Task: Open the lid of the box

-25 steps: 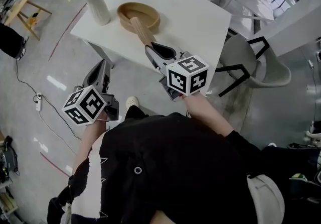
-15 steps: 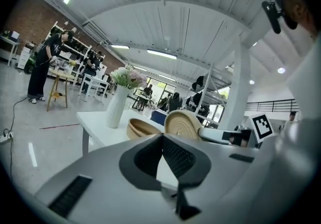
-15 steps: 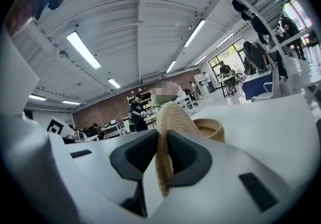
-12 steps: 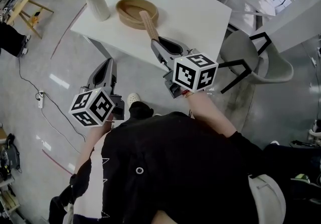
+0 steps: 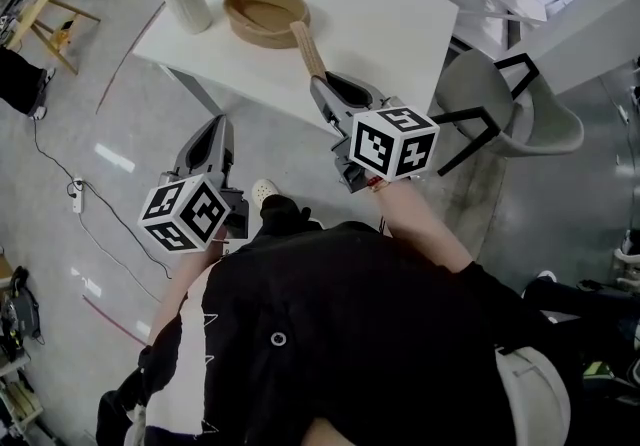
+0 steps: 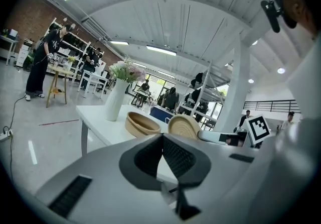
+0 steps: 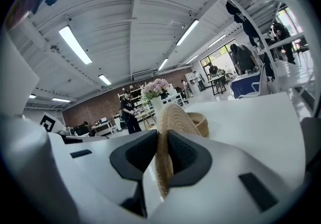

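Right gripper [image 7: 163,160] is clamped on the lid [image 7: 174,117]: its 2 dark pads press the woven disc from either side, so the disc stands on edge between them. In the head view this gripper [image 5: 321,84] lies at 12 o'clock from the picture's centre, over the near edge of the white table [image 5: 400,24]. The lid [image 5: 306,47] runs from its tip toward 11 o'clock, off the box [image 5: 266,14]. The lid's far end comes close to the box rim, and I cannot tell whether the 2 touch. The box is a round woven bowl, open, resting on the table at 11 o'clock from the gripper. A white vase [image 5: 187,2] stands at 9 o'clock from the box, near it but apart. A grey chair [image 5: 505,124] is at 3 o'clock from the gripper, off the table's right end. Left gripper [image 6: 163,141] has its 2 jaws together with nothing between them. In the head view it [image 5: 212,129] hangs over the floor [image 5: 90,124] at 9 o'clock from centre, well apart from the table. Its own view shows the box [image 6: 140,124] at 11 o'clock above its tips, the lid [image 6: 184,127] at 1 o'clock and the vase [image 6: 115,101] further toward 10 o'clock.
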`<state>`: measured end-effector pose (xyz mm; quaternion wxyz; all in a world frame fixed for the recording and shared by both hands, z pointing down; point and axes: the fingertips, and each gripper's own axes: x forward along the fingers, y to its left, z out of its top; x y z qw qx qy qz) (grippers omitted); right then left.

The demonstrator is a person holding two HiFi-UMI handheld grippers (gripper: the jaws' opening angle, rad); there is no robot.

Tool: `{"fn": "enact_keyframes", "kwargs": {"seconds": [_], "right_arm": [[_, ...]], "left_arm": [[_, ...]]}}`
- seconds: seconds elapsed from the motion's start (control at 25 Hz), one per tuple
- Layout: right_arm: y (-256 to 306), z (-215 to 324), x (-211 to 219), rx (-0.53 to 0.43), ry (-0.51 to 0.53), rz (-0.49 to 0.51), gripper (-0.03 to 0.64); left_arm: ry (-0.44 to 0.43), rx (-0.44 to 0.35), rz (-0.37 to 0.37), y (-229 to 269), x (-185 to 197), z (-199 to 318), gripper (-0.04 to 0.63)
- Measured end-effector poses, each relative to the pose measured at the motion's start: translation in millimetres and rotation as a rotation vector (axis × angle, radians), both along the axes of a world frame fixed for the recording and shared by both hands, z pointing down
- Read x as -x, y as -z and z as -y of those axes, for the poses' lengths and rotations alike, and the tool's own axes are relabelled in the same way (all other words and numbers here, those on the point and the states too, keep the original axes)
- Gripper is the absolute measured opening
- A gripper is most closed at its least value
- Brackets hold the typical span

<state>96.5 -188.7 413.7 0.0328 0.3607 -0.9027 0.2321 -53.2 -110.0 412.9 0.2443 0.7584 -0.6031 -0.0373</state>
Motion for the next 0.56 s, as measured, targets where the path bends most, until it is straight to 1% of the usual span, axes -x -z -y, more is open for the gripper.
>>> {"fn": "enact_keyframes", "kwargs": {"seconds": [0.16,0.56], "right_arm": [[-4.2,1.2,-2.9,-0.003,-0.013,-0.022,0.075],[-10.2,2.6,-1.9,0.008,-0.019,-0.035,0.075]], "left_arm": [[-0.005,0.008,-0.002,-2.4,1.2,0.7,0.011],[-0.013,0.016,-0.008,-6.8,5.3,4.2,0.011]]}}
